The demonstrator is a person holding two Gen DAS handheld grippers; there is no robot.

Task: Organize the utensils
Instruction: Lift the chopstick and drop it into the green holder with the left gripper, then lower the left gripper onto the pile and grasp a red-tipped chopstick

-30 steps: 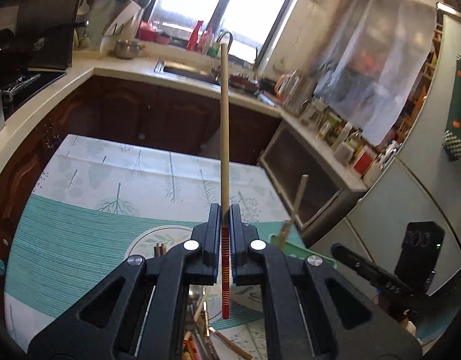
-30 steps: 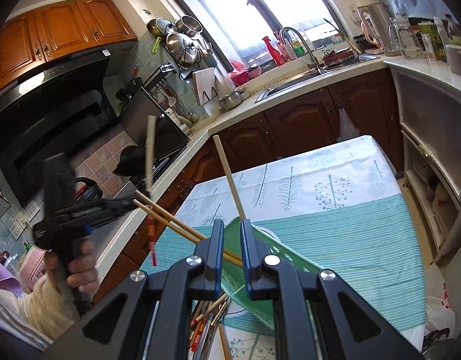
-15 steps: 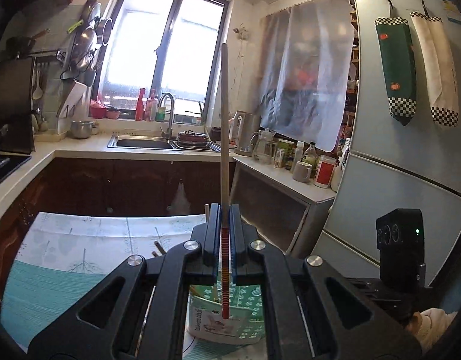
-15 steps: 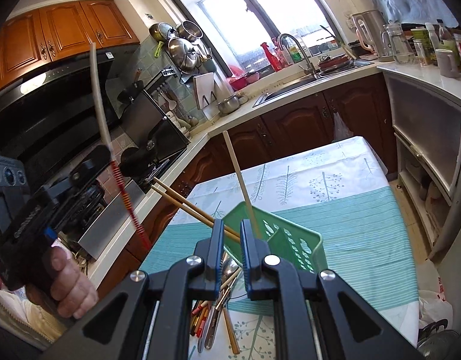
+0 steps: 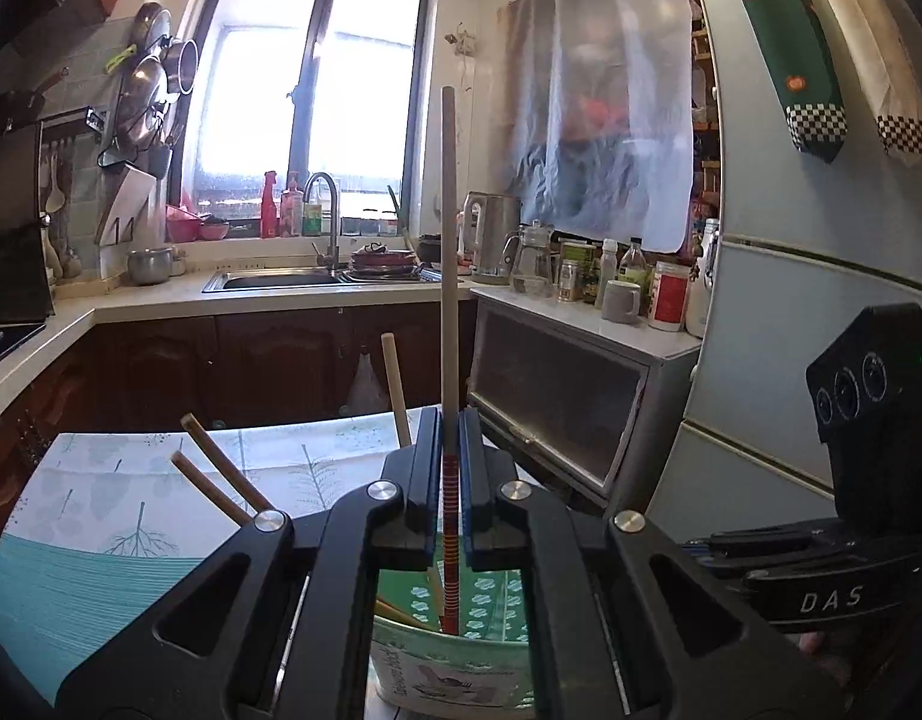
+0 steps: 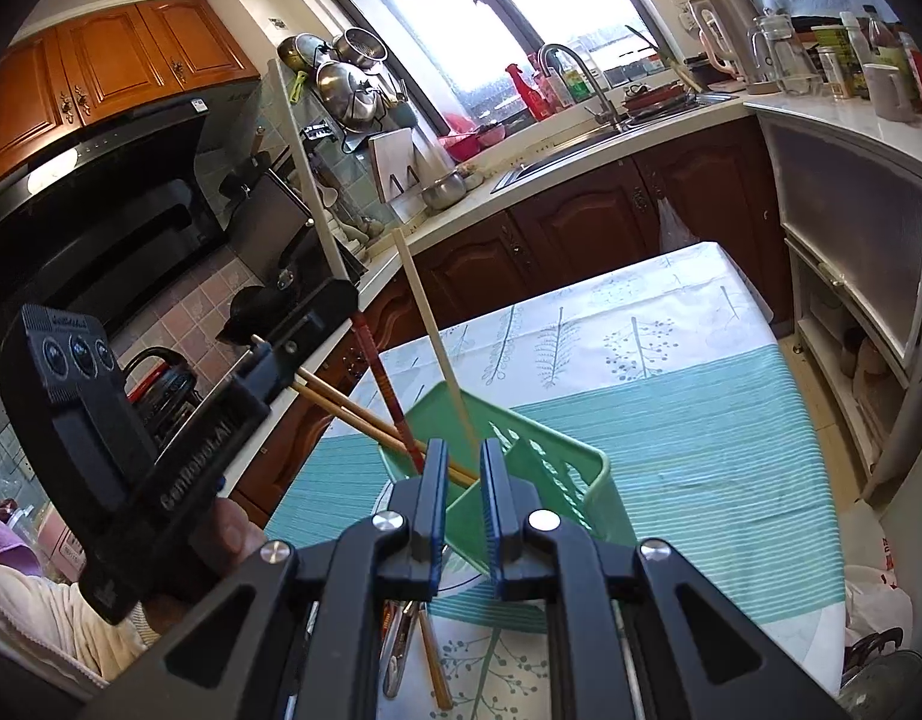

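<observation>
My left gripper (image 5: 451, 438) is shut on a chopstick (image 5: 448, 252) with a red striped end, held upright, its lower tip inside the green basket (image 5: 491, 600). The basket (image 6: 557, 474) holds a pale chopstick (image 6: 431, 336) and two brown chopsticks (image 6: 353, 414). My right gripper (image 6: 463, 468) pinches the basket's near rim between its jaws. The left gripper also shows in the right wrist view (image 6: 335, 306), above and left of the basket. The right gripper body (image 5: 821, 564) is at the right in the left wrist view.
The basket stands on a table with a teal and white cloth (image 6: 671, 396). Loose utensils (image 6: 413, 636) lie on the cloth below the right gripper. Kitchen counter with a sink (image 5: 269, 282) runs behind, a cabinet (image 5: 557, 396) and a fridge (image 5: 791, 324) at the right.
The left gripper has swung the striped chopstick upright and carried it over the basket, lowering its tip inside. The right gripper stays on the basket rim.
</observation>
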